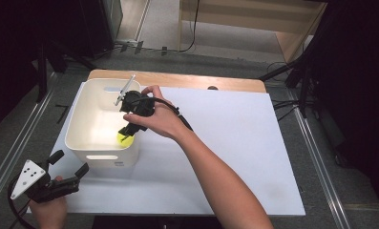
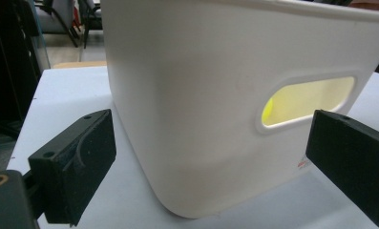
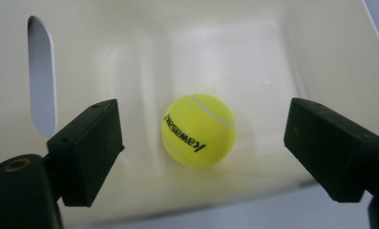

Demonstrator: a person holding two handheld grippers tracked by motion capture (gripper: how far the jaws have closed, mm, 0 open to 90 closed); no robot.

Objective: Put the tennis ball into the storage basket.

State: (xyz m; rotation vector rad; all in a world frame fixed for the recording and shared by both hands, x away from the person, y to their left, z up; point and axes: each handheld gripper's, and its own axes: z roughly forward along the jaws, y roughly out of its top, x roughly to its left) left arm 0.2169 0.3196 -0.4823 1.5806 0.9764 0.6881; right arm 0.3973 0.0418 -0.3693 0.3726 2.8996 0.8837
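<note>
Spanning most of the high view, the white table [image 1: 235, 157] carries a single cream bin [image 1: 79, 129] near its left end, a deep tub with slotted handles cut into its walls. Next in size come the person's two arms: the right forearm reaches in diagonally from the bottom edge, and its hand holds the right gripper [image 1: 130, 131] tipped down over the bin's near right corner, while the left gripper [image 1: 72, 172] sits low at the table's near left corner, just in front of the bin and apart from it. Its jaws stand wide with nothing between them, framing the bin's outer wall and handle slot in the left gripper view. Smallest of all is the yellow tennis ball [image 3: 198, 130], which lies on the bin's floor close to a wall; in the right gripper view it sits beyond and between the two black jaws, which are spread well clear of it, gripping nothing. Judging from this, the drop into the bin looks done: the ball is inside and released. What seems left is lifting the right gripper out and away.
</note>
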